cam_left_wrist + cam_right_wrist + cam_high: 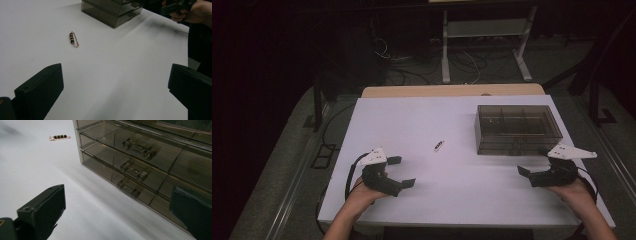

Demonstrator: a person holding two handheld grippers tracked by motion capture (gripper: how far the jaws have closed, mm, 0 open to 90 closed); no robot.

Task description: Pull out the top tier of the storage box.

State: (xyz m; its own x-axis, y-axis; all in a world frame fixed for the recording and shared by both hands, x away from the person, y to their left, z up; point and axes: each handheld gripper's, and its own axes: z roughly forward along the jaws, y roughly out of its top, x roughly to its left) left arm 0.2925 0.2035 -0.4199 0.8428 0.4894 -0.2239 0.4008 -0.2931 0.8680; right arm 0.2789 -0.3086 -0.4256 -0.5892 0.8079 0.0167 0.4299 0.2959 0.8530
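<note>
On the white surface (452, 165), a small beaded pin (438, 145) lies alone to the left of a smoked, see-through drawer box (517, 128), well apart from it and nearer the person's edge than the box's back wall. Measured from that box, the left gripper (401, 171) sits farther left again and closer to the person, its jaws spread wide and holding nothing; the right gripper (532, 164) rests just before the box's front right corner, its jaws likewise spread and empty, facing three stacked drawers with clear bar handles (133, 173). The pin's long axis runs slantwise, its far end leaning toward the box. In the left gripper view the pin (74, 39) lies ahead of the jaws and somewhat left of their midline, with bare surface between. The left gripper looks the nearer of the two to the pin, so a pick-up would likely fall to it, with the jaws turned to close across the pin's narrow width, while the right gripper is placed for the drawers.
</note>
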